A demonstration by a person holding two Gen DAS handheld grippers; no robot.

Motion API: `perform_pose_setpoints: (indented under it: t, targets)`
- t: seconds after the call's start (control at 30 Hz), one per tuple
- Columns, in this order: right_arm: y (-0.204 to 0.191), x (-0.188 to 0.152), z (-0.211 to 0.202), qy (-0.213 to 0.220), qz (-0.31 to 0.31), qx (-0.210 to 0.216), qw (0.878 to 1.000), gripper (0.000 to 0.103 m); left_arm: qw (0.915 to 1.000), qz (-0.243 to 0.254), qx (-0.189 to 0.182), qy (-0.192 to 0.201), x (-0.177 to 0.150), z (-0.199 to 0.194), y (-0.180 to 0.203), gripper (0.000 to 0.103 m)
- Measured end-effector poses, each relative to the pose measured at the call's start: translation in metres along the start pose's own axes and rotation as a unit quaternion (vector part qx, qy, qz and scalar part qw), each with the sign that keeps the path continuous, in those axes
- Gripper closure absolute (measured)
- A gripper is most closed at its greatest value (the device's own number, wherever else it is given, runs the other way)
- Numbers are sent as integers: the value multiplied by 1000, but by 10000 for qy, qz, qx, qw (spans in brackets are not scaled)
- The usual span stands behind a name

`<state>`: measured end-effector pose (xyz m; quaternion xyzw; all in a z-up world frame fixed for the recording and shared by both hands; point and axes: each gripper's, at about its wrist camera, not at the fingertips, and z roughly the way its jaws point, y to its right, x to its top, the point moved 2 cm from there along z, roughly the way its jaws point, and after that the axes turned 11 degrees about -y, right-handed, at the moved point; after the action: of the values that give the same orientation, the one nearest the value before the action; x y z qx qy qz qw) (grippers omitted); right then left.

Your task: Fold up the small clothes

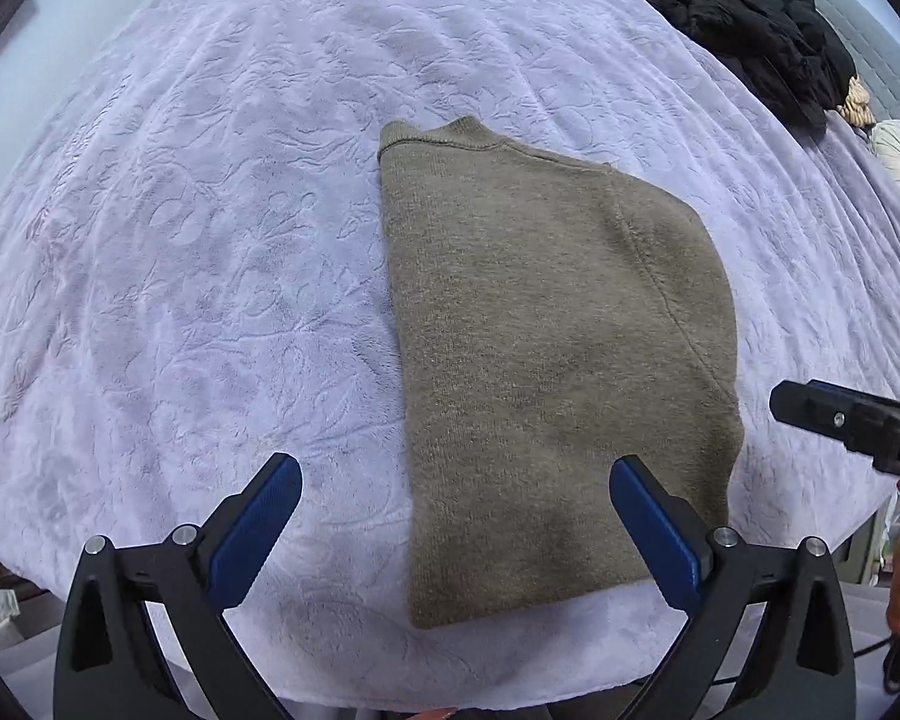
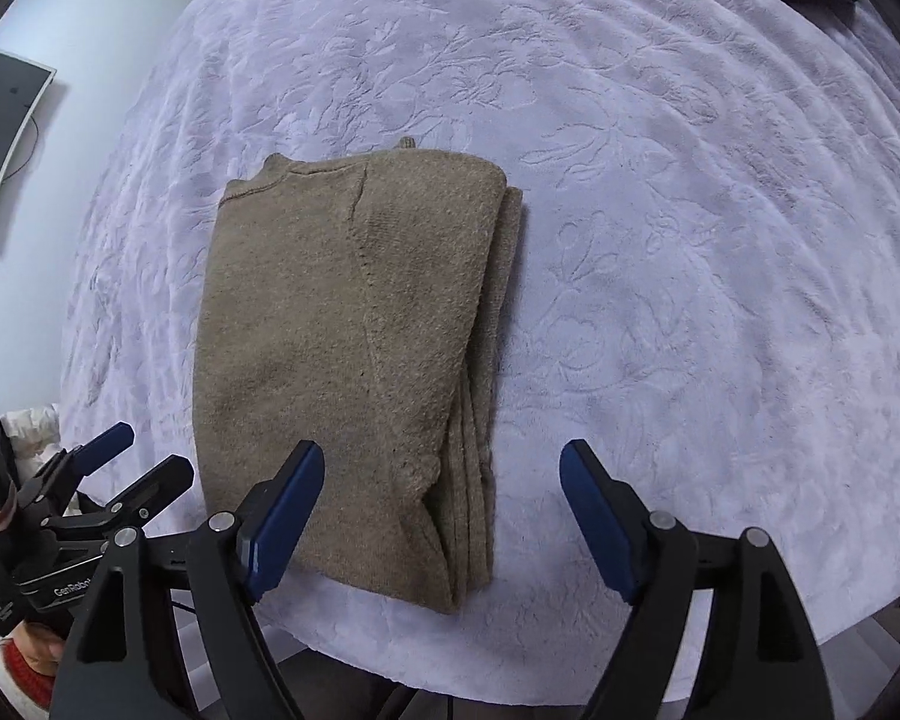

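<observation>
While both my grippers are hanging above the bed and pointing steeply down, the folded brown sweater (image 1: 546, 360) is lying flat on the lavender embossed blanket (image 1: 210, 240), its long axis running straight away from me, collar (image 1: 432, 135) at the far end and hem nearest my fingers. It is showing as a narrow rectangle, the folded-in layers stacking along its right edge in the right wrist view. My left gripper (image 1: 456, 480) is standing with jaws spread wide and nothing between the pads; the sweater's near left edge is falling inside that gap below, the right blue pad crossing over the knit and the left pad over bare blanket. My right gripper (image 2: 441, 474) is likewise holding its jaws well apart and empty, the sweater's near right edge lying beneath the gap, mostly toward the left pad. Neither pair seems to be touching the cloth. Black clothing (image 1: 762, 30) is lying heaped far off at the blanket's right corner.
</observation>
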<state>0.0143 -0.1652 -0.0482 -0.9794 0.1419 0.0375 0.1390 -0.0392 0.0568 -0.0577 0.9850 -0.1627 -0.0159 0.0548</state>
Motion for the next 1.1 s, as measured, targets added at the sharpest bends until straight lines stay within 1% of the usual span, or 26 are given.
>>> perform_pose_setpoints:
  t: [0.03, 0.1, 0.17, 0.27, 0.37, 0.5, 0.63, 0.8, 1.1]
  targets:
    - [-3, -2, -2, 47, -6, -76, 10000, 14, 10000, -31, 23, -11, -1, -1, 0, 0]
    - [-12, -3, -3, 182, 5, -199, 9996, 0, 10000, -67, 54, -35, -2, -2, -1, 0]
    - [-16, -6, -8, 326, 0, -240, 9992, 0, 9999, -81, 90, -52, -3, -3, -1, 0]
    - [-22, -7, -9, 277, 9, -389, 9989, 0, 9999, -64, 140, -53, -5, -5, -2, 0]
    - [-27, -8, -9, 262, 9, -436, 9987, 0, 9998, -42, 182, -57, -6, -7, -2, 0]
    - [-31, -11, -13, 293, 67, -614, 9977, 0, 9995, -67, 301, -86, -7, -10, -4, 0]
    - [-33, -14, -14, 317, 188, -842, 9958, 0, 9993, -124, 344, -67, -9, -14, -8, 0]
    - [-37, -16, -14, 315, 248, -1023, 9939, 0, 9991, -119, 404, -37, -10, -18, -12, 0]
    - [-44, -17, -13, 282, 211, -1182, 9924, 0, 9990, -119, 428, -23, -11, -20, -13, 0]
